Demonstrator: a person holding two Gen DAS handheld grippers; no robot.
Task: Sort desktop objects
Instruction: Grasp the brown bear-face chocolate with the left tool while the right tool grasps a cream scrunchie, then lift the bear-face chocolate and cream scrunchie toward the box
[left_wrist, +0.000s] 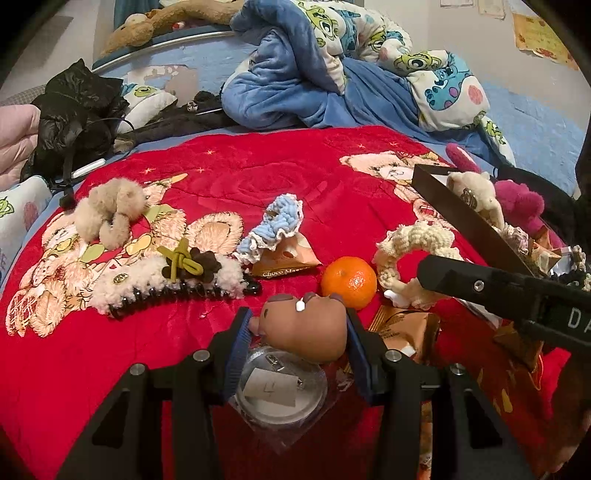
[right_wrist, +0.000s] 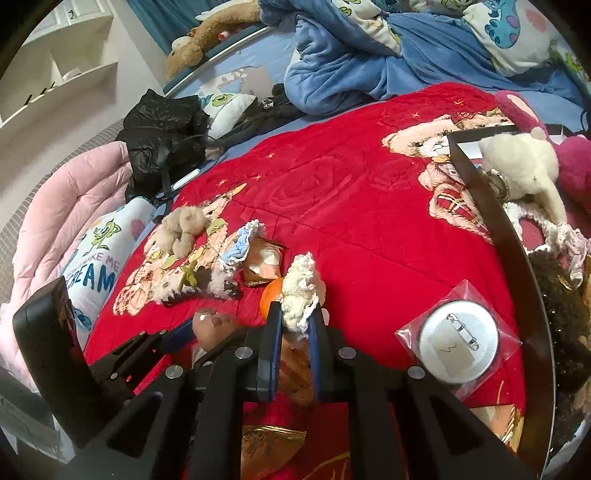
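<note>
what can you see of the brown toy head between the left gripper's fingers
The brown toy head looks like smooth moulded vinyl or rubber, rounded, with darker brown patches on top and a small white mark. It sits between the blue pads of the left gripper, which close on its sides, lifted over a round pin badge in a clear bag. Beyond it lies a small orange tangerine.

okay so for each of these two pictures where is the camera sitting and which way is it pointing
Left wrist: on the left gripper, angled down across the red blanket; own fingers clamp a brown capybara toy; the right gripper reaches in from the right.
Right wrist: on the right gripper, angled down the same way; own fingers shut on a cream crochet scrunchie; the left gripper shows at lower left.
Shared: tangerine, blue scrunchie, black tray, toy.
</note>
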